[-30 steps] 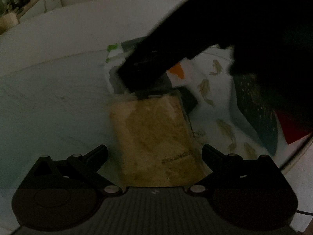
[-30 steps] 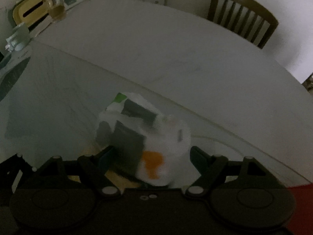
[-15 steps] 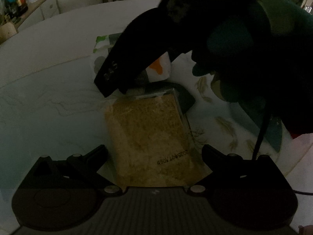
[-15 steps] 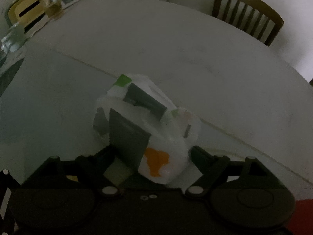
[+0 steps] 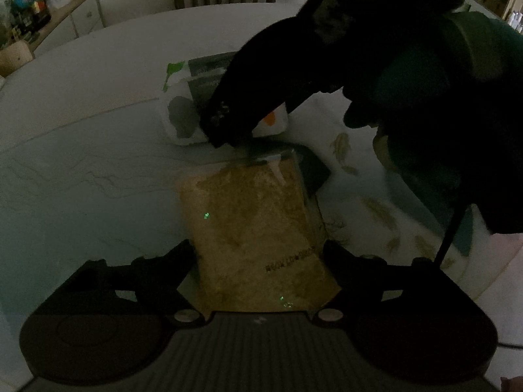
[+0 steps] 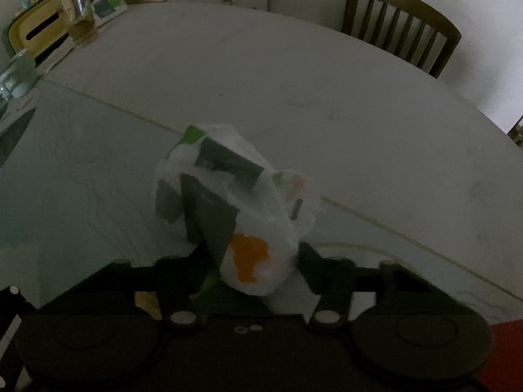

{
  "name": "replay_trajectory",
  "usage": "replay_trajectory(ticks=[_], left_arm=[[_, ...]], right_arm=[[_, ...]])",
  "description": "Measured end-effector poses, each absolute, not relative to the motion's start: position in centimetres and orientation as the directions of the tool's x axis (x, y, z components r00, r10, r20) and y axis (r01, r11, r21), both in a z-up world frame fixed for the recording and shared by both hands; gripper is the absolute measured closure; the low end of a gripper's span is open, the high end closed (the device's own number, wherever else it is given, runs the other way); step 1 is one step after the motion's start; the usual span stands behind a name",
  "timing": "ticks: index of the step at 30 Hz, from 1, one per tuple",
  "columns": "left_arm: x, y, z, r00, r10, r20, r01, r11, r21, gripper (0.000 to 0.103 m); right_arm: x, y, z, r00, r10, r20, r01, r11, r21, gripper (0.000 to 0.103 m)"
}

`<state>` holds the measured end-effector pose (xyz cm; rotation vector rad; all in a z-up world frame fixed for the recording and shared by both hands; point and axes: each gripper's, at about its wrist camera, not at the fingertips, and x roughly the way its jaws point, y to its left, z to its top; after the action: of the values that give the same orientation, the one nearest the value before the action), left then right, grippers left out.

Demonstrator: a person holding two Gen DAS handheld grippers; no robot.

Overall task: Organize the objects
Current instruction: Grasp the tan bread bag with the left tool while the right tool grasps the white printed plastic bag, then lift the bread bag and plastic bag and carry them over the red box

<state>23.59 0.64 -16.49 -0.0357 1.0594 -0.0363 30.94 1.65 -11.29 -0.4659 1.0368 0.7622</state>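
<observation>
A clear packet of brown granules (image 5: 251,228) lies flat on the table. My left gripper (image 5: 258,251) straddles its near end. Its jaws are closing and the fingertips (image 5: 188,253) touch the packet's two long edges. Beyond it sits a crumpled white bag with grey, green and orange print (image 5: 179,117). My right gripper (image 5: 225,137) reaches down onto it as a dark shape. In the right wrist view that white bag (image 6: 255,228) bulges up between the fingers of the right gripper (image 6: 253,261). Those jaws are closing and pinch its near end.
A dark flat object (image 5: 313,170) lies under the packet's far right corner, on a cloth with fish print (image 5: 376,209). A wooden chair (image 6: 402,26) stands behind the round table (image 6: 294,75). A tissue box (image 6: 39,29) and a glass (image 6: 80,16) sit at the far left.
Both pairs of jaws have narrowed, the left onto the brown packet and the right onto the white bag. The white bag has bunched up between the right fingers.
</observation>
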Motion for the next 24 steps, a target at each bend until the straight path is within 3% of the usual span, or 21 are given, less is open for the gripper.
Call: replay_trajectory(ticks=[6,24], left_arm=[[23.8,1.3,-16.1,0.493,-0.058,-0.868,0.013,0.998,-0.059,0.024],[22.2,0.8,-14.0,0.502,-0.084,-0.861,0.001,0.995,-0.097,0.028]], right_arm=[[30.8,1.1,-11.3,0.292,0.321,-0.901,-0.719,0.694,0.014,0.064],[26.3,-6.7,-6.8,0.364,0.342,-0.866,-0.58,0.811,0.077,0.067]])
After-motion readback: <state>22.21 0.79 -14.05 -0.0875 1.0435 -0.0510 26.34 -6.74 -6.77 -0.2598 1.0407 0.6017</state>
